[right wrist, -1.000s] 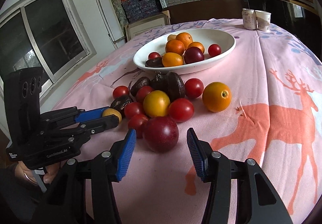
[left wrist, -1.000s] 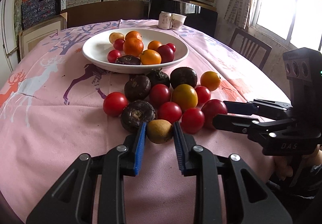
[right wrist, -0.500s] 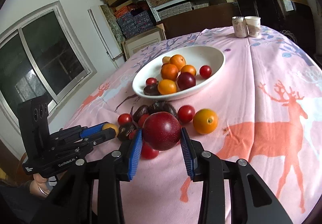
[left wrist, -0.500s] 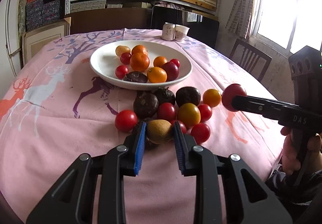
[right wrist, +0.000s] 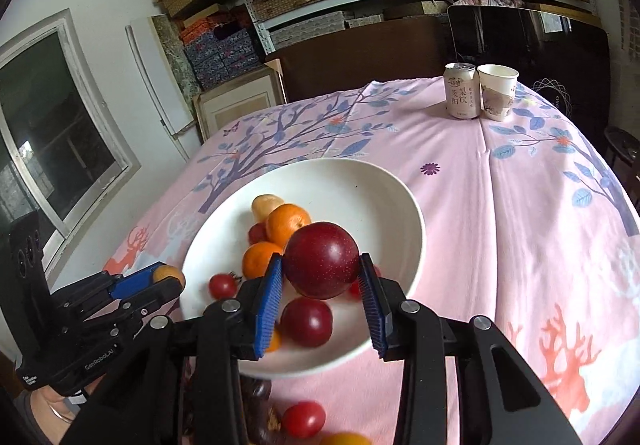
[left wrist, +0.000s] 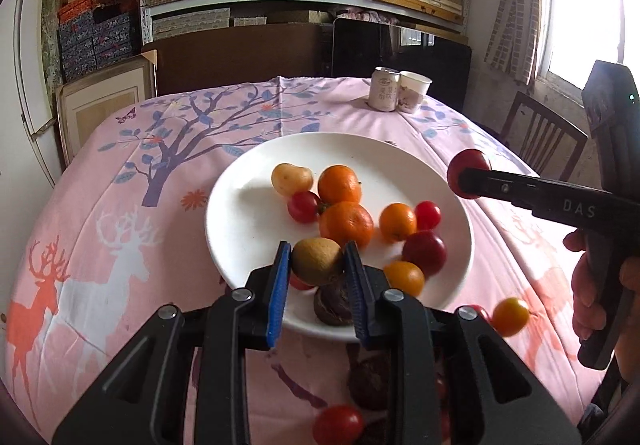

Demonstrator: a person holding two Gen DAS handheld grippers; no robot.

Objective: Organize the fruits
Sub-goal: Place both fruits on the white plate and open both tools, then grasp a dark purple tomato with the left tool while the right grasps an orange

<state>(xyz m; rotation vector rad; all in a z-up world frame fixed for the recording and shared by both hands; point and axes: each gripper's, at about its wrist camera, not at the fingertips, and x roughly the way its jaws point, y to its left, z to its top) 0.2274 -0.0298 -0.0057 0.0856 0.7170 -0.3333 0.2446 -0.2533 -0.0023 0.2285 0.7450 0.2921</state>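
Observation:
A white bowl (left wrist: 248, 181) on the pink tablecloth holds oranges, small tomatoes, a dark red plum (left wrist: 424, 251) and a pale yellow fruit (left wrist: 291, 178). My left gripper (left wrist: 318, 265) is shut on a brown-green kiwi (left wrist: 317, 260), held over the bowl's near rim. My right gripper (right wrist: 322, 277) is shut on a big red plum (right wrist: 322, 259), raised above the bowl (right wrist: 360, 189). In the left wrist view the right gripper (left wrist: 466, 175) shows at the bowl's right edge with that plum (left wrist: 468, 165). The left gripper (right wrist: 170, 281) with the kiwi (right wrist: 168, 272) shows at left in the right wrist view.
Loose fruit lies on the cloth in front of the bowl: a small orange (left wrist: 510, 316), tomatoes (left wrist: 338, 423) and dark round fruits (left wrist: 370, 381). A drink can (right wrist: 462, 90) and paper cup (right wrist: 496, 91) stand at the far side. A chair (left wrist: 540, 143) stands right of the table.
Both grippers lifted their fruit off the cloth and carried it forward over the bowl. The right gripper shut on the red plum that lay between its open fingers.

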